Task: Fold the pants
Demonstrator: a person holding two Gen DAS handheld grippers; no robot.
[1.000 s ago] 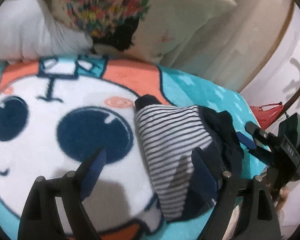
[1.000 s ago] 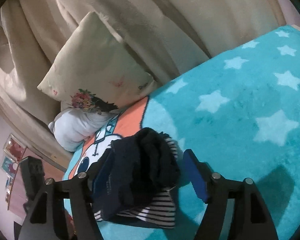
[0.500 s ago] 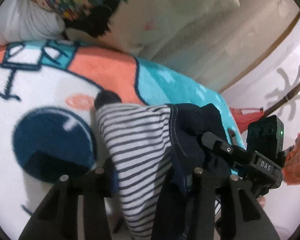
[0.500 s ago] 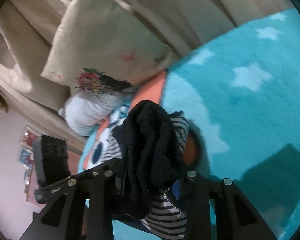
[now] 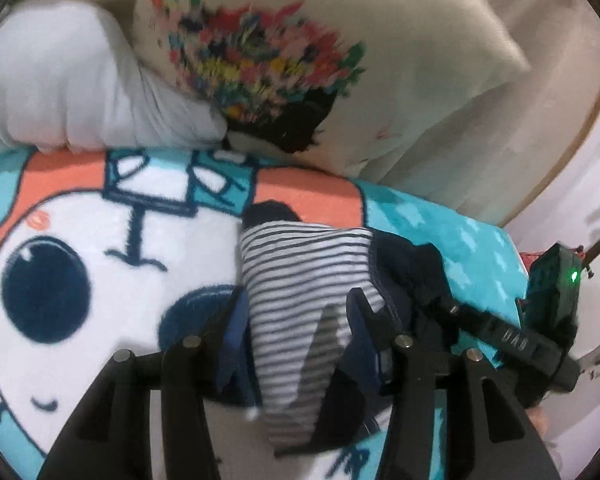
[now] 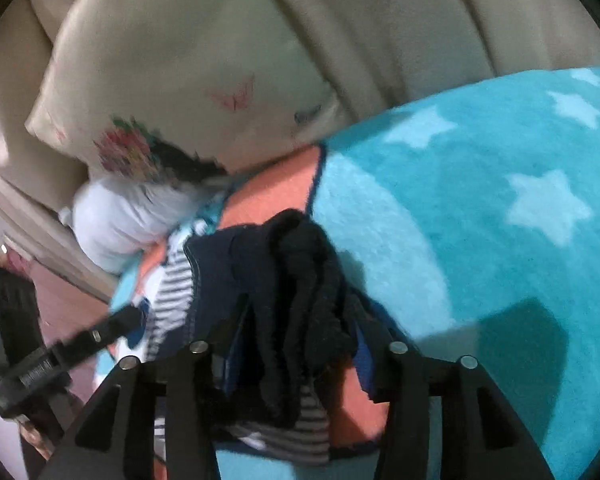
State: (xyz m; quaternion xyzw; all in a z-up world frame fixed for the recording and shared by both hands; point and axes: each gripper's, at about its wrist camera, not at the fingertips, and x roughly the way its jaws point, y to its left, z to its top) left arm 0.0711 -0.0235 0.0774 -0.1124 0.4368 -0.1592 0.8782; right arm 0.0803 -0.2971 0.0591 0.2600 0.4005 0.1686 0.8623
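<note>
The pants [image 5: 300, 304] are a small folded bundle, striped white and navy on one side and dark navy on the other [image 6: 300, 292]. They lie on a turquoise cartoon blanket [image 5: 80, 240]. My left gripper [image 5: 296, 320] is partly closed around the striped side, with the cloth between its blue pads. My right gripper [image 6: 296, 336] is partly closed around the dark side, with the bunched dark cloth between its pads. Each gripper shows in the other's view, the right one [image 5: 512, 340] and the left one [image 6: 60, 352].
A cream pillow with a flower print [image 5: 280, 60] and a white pillow [image 5: 60, 80] lie at the head of the bed. A beige padded headboard [image 6: 420, 20] stands behind. The blanket's starred part [image 6: 500, 200] stretches to the right. The bed edge is near the right gripper [image 5: 516, 256].
Both grippers came in and closed on the pants bundle, then widened slightly. The bundle has shifted toward the pillows. Both views are blurred by motion.
</note>
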